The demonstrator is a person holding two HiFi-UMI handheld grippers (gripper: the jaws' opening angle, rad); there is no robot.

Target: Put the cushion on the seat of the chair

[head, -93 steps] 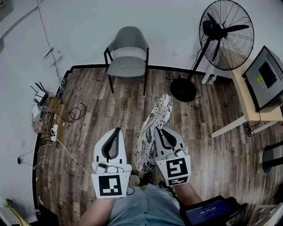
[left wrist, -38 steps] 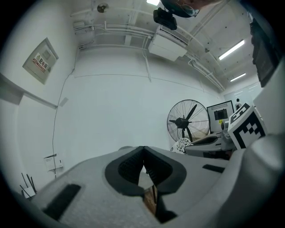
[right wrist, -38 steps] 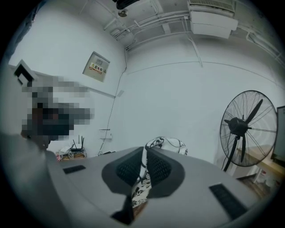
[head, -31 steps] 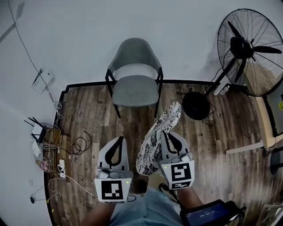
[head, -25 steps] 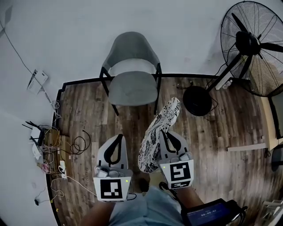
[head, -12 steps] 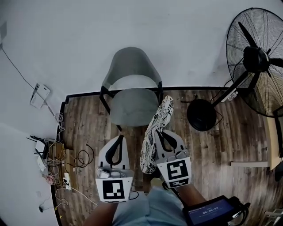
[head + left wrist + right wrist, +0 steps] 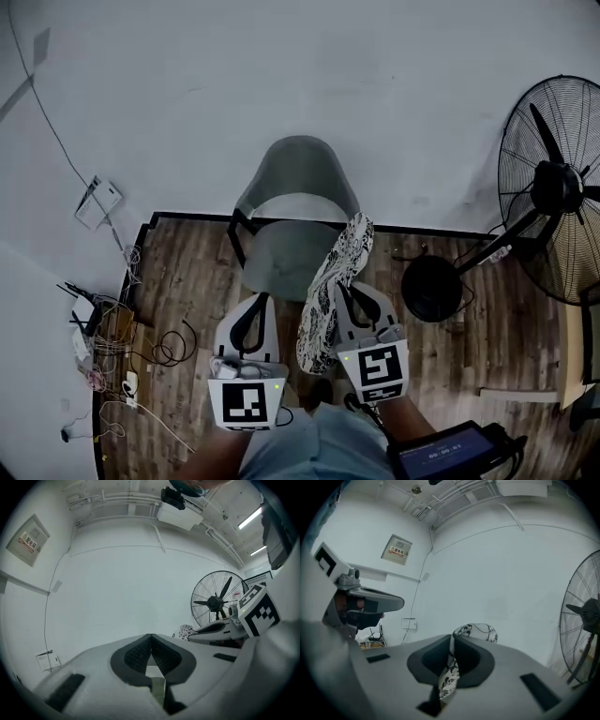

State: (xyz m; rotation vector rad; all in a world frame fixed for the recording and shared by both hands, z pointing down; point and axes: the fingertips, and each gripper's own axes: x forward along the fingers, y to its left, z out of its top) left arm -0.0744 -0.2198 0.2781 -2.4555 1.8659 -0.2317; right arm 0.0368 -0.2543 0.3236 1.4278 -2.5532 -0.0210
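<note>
The black-and-white patterned cushion (image 7: 328,289) hangs on edge from my right gripper (image 7: 343,286), whose jaws are shut on its fabric (image 7: 451,667); its top bulges past the jaws as a rounded patterned lump (image 7: 476,632). The grey chair (image 7: 289,217) stands against the white wall just ahead, and the cushion's far end overlaps the right side of the seat (image 7: 277,259) in the head view. My left gripper (image 7: 262,299) is shut and holds nothing, its tip near the seat's front edge. In the left gripper view its pads (image 7: 151,638) meet with nothing between them.
A large black pedestal fan (image 7: 553,192) stands at the right, its round base (image 7: 432,289) on the wood floor beside the chair. Cables, a router and a power strip (image 7: 103,328) lie along the left wall. A dark screen device (image 7: 441,453) sits near the person's body.
Both grippers and the cushion have come forward to the chair, which now sits much closer, the cushion's end overlapping the seat. Grips are unchanged.
</note>
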